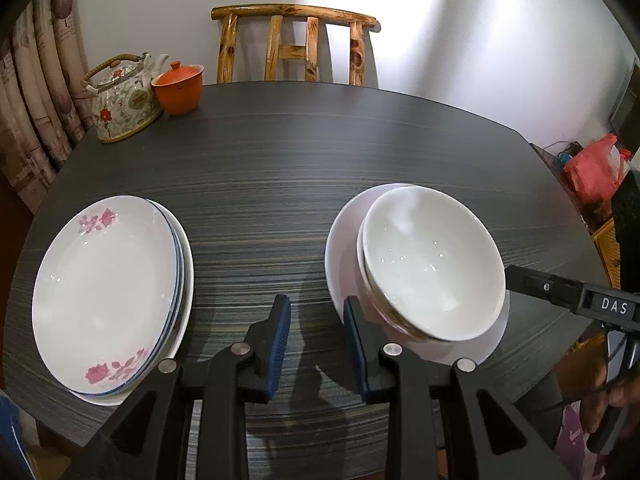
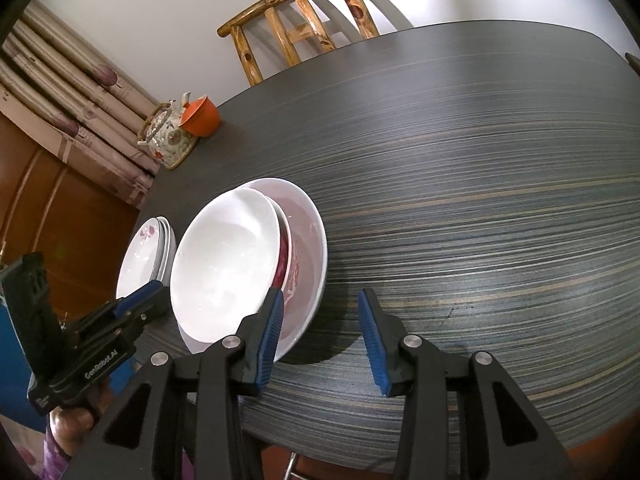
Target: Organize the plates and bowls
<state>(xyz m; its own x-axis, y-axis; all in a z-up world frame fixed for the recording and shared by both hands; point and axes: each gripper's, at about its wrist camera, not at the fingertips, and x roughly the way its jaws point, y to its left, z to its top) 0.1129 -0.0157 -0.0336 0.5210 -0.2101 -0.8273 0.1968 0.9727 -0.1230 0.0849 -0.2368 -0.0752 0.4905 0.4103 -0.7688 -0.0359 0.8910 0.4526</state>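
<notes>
The stacked bowls (image 1: 434,264) serve as the landmark: two white bowls nested together, the lower one showing a red pattern on its side in the right wrist view, both sitting on a wide white plate (image 1: 340,248) near the front edge of the dark striped table (image 1: 280,168). The upper bowl sits tilted and off-centre in the one beneath.

The step in hand appears to be squaring up or lifting this bowl stack. To do it well, a gripper should close on the rim of the top bowl alone, one finger inside and one outside, and lift straight up so the glazed lower bowl and plate do not drag or slide. Glazed ware is slippery, so a firm, level grip on the near rim is the safer choice.

The left gripper (image 1: 316,336) is spread wide and holds nothing; it hovers over bare table just left of the bowls, its right finger close to the plate's edge. The right gripper (image 2: 320,332) is likewise spread and empty, just right of the bowls, with its left finger against or just in front of the plate's rim; contact cannot be told.

Further left of the bowls lies a pile of flowered plates (image 1: 108,296), already stacked. Far behind the bowls stand a teapot (image 1: 122,100), an orange lidded cup (image 1: 179,87) and a wooden chair (image 1: 294,46).
</notes>
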